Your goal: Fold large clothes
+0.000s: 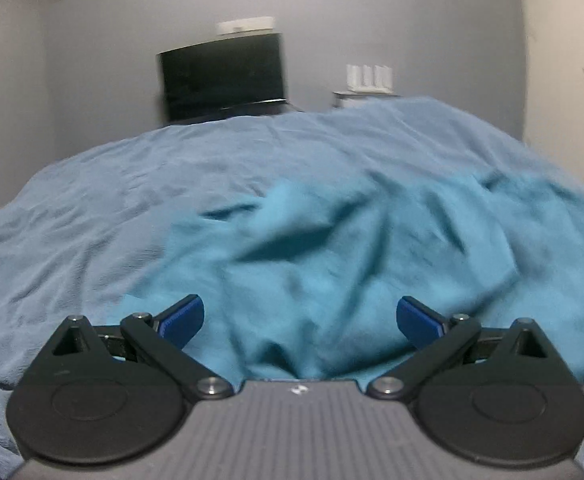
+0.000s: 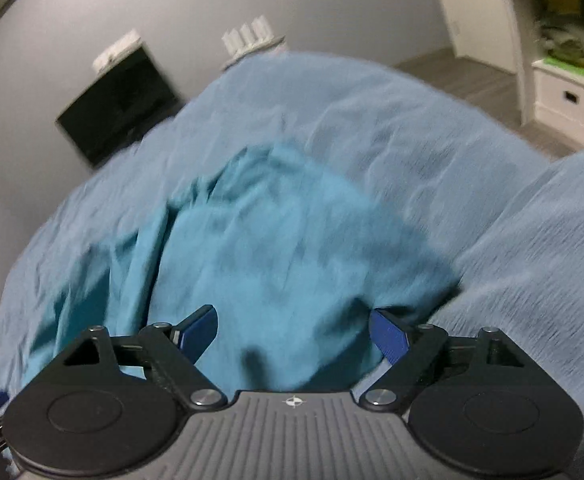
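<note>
Two wrist views of a bed at one moment. A crumpled teal garment (image 1: 331, 248) lies on a pale blue bedspread (image 1: 104, 208), spread across the near part of the bed in heavy folds.

Left wrist view: the left gripper (image 1: 299, 316) sits just above the garment's near edge, its blue fingertips (image 1: 184, 314) set wide apart with only loose cloth seen between them; nothing is pinched. The camera sits nearly level, so the far wall shows squarely, with a dark screen (image 1: 222, 76) and a pale box resting on its top edge. A small white stand (image 1: 365, 94) carrying upright white items appears beyond the bed's far edge. The garment reaches toward the right border of this view, and the bedspread fills the left.

Right wrist view: the right gripper (image 2: 292, 334) is also spread wide, blue fingertips (image 2: 389, 336) on either side of a teal fold without pressing on it. This picture is tilted and motion-blurred. It alone shows the garment's far edge against the bedspread, a second raised mound of the same blue covering (image 2: 551, 272) at the right, grey plank flooring (image 2: 471, 80), and white shelving with a drawer (image 2: 567, 96) holding green and yellow items. The screen and white stand appear here too, slanted at upper left
</note>
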{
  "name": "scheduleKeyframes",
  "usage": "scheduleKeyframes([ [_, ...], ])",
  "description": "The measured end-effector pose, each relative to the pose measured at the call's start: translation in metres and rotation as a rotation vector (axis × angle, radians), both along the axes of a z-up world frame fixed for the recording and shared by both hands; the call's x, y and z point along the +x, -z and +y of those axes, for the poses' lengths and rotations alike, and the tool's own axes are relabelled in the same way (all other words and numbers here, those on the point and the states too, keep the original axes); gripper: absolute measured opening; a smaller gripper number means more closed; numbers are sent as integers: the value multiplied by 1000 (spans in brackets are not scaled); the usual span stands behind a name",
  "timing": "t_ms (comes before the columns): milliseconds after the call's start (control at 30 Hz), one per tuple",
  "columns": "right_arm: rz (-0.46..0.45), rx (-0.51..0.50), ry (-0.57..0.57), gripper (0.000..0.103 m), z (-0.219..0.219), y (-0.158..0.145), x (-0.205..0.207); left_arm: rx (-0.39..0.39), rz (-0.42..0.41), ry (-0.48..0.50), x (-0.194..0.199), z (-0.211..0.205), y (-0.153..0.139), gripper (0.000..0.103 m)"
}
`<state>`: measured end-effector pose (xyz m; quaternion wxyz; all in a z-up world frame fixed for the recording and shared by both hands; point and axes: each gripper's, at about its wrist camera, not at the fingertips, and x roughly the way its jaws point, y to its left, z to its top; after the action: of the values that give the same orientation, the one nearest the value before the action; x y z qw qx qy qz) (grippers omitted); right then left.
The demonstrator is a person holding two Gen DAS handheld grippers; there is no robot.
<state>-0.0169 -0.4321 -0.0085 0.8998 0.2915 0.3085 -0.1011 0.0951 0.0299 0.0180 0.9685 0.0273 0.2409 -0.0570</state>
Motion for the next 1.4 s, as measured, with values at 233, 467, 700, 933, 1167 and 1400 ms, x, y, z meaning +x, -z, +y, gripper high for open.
scheduleKeyframes([
  [233,-132,-203,2,99,-18,-26,35,-43,73,-175,59,78,-4,103],
  [467,-74,-315,-184,98,-20,-10,130,-62,124,-177,114,104,8,103],
  [700,-39,-272,-265,91,-36,11,206,-69,167,-116,161,105,17,101],
  [933,-59,-137,-287,92,-62,46,247,-79,214,-87,203,110,32,96],
  [1167,-115,57,-304,93,-82,77,253,-238,263,-113,240,122,51,73],
  [1400,-155,82,-356,58,-80,82,258,-216,278,-106,246,114,62,15],
])
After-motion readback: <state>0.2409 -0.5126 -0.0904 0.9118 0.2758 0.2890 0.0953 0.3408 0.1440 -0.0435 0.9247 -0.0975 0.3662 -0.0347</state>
